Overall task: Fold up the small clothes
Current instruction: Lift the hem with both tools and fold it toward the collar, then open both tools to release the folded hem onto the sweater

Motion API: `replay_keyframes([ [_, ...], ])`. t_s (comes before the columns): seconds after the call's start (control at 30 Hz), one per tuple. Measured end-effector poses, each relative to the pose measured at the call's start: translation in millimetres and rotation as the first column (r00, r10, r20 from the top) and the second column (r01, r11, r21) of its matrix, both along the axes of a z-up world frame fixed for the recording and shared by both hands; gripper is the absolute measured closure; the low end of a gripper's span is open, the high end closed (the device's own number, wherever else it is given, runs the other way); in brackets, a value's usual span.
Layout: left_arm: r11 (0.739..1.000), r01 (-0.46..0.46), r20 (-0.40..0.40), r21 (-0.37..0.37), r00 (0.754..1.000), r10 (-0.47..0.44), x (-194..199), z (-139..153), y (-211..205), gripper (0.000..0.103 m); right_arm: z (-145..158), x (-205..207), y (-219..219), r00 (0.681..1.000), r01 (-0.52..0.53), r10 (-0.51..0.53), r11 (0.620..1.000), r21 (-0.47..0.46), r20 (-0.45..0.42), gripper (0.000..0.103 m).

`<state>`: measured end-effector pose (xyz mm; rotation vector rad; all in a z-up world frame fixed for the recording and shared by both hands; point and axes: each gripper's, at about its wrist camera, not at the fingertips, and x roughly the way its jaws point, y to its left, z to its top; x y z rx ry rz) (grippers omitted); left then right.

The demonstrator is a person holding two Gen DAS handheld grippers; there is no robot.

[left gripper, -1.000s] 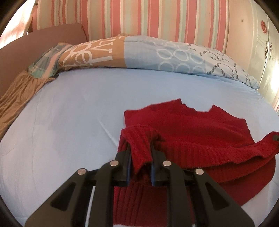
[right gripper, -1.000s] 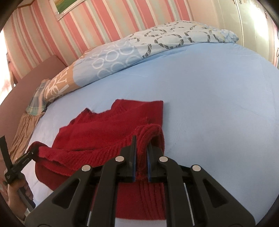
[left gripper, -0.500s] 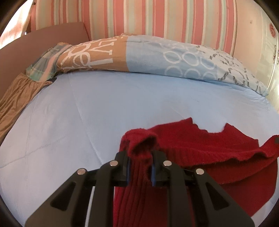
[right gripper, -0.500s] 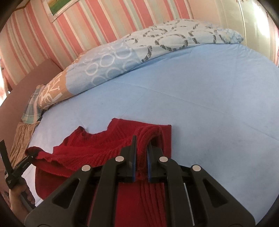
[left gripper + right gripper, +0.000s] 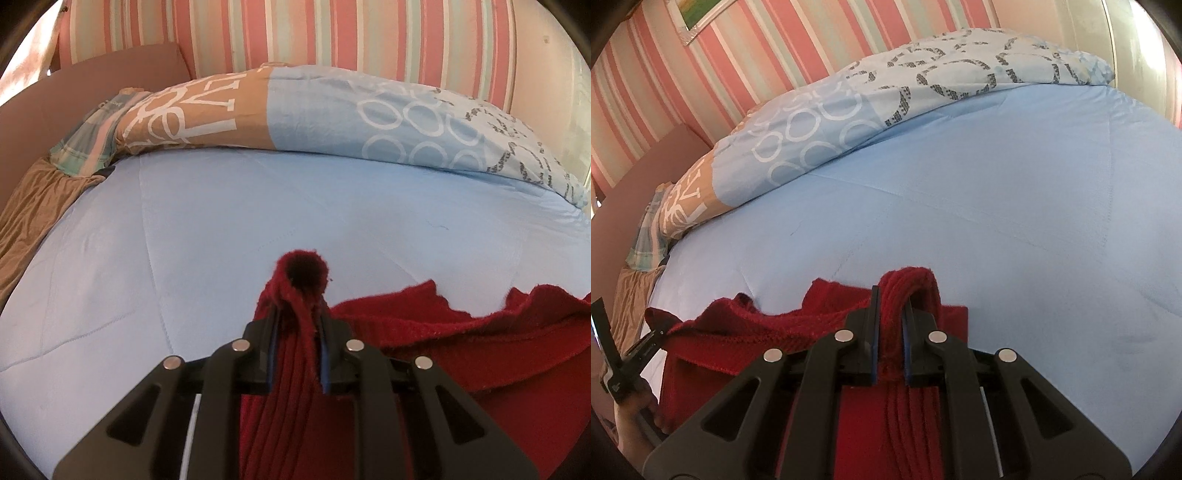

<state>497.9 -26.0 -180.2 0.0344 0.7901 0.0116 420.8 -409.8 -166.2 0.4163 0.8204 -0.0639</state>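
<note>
A small dark red knit sweater [image 5: 461, 332] lies on the light blue bed sheet [image 5: 221, 240]. My left gripper [image 5: 297, 321] is shut on its ribbed left edge, which bunches up above the fingers. My right gripper [image 5: 889, 310] is shut on the sweater's [image 5: 746, 325] ribbed right edge. The raised edge stretches between both grippers over the layer beneath. The left gripper also shows in the right wrist view [image 5: 646, 343], at the far left, clamped on the cloth.
A rolled blue and tan patterned duvet [image 5: 332, 122] lies along the striped wall. A brown cloth [image 5: 33, 210] and a plaid cloth [image 5: 92, 144] sit at the bed's left, by a brown headboard [image 5: 74, 88].
Both grippers have carried the held sweater edge forward, towards the duvet. The far part of the sweater is now covered or out of view below the grippers.
</note>
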Motion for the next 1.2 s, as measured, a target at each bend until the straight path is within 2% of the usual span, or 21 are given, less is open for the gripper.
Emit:
replay_keyframes([
  [0.1,1.000,-0.021,-0.012,-0.009,1.000,0.021,14,-4,0,0.081,-8,13,-2,1.000,0.006,-0.006,1.000,0.013,-0.026,0.093],
  [0.13,0.999,-0.030,-0.022,-0.013,0.999,0.030,19,-6,0,0.077,-10,17,-4,0.999,0.012,-0.012,1.000,0.022,-0.036,0.092],
  [0.2,0.998,-0.057,-0.054,-0.011,0.997,0.056,30,-11,2,0.058,-17,24,-8,0.998,0.031,-0.028,0.998,0.053,-0.063,0.091],
  [0.23,0.998,-0.066,-0.091,-0.024,0.994,0.063,39,-16,4,0.035,-21,28,-11,0.997,0.040,-0.035,0.997,0.073,-0.076,0.087],
  [0.27,0.997,-0.069,-0.103,-0.042,0.993,0.065,43,-18,7,0.028,-23,30,-12,0.995,0.049,-0.043,0.996,0.078,-0.087,0.081],
  [0.4,0.998,-0.071,-0.087,0.005,0.994,0.071,52,-12,11,0.027,-21,37,-11,0.995,0.047,-0.045,0.999,0.020,-0.092,0.068],
  [0.43,0.998,-0.058,-0.069,0.025,0.996,0.060,50,-9,10,0.027,-18,36,-10,0.995,0.056,-0.056,0.998,-0.011,-0.082,0.051],
  [0.47,0.998,-0.051,-0.057,0.040,0.997,0.053,49,-6,10,0.027,-14,34,-11,0.996,0.065,-0.066,0.997,-0.030,-0.064,0.039],
  [0.57,0.997,-0.039,-0.025,0.062,0.999,0.041,42,3,12,0.027,3,27,-13,0.997,0.076,-0.077,0.995,-0.070,-0.013,0.038],
  [0.77,0.996,0.016,0.021,0.088,1.000,-0.018,21,22,2,0.023,25,8,7,0.999,-0.014,0.020,0.988,-0.152,0.035,0.031],
  [1.0,0.990,0.080,0.027,0.114,0.996,-0.084,-19,22,-5,0.022,15,-22,33,0.993,-0.118,0.120,0.972,-0.201,0.001,0.031],
  [1.13,0.988,0.086,0.044,0.126,0.995,-0.092,-50,13,-4,0.022,8,-49,45,0.990,-0.136,0.139,0.958,-0.253,-0.006,0.030],
  [1.2,0.987,0.100,0.042,0.124,0.993,-0.106,-63,5,-8,0.019,5,-59,57,0.988,-0.148,0.156,0.950,-0.275,0.006,0.026],
])
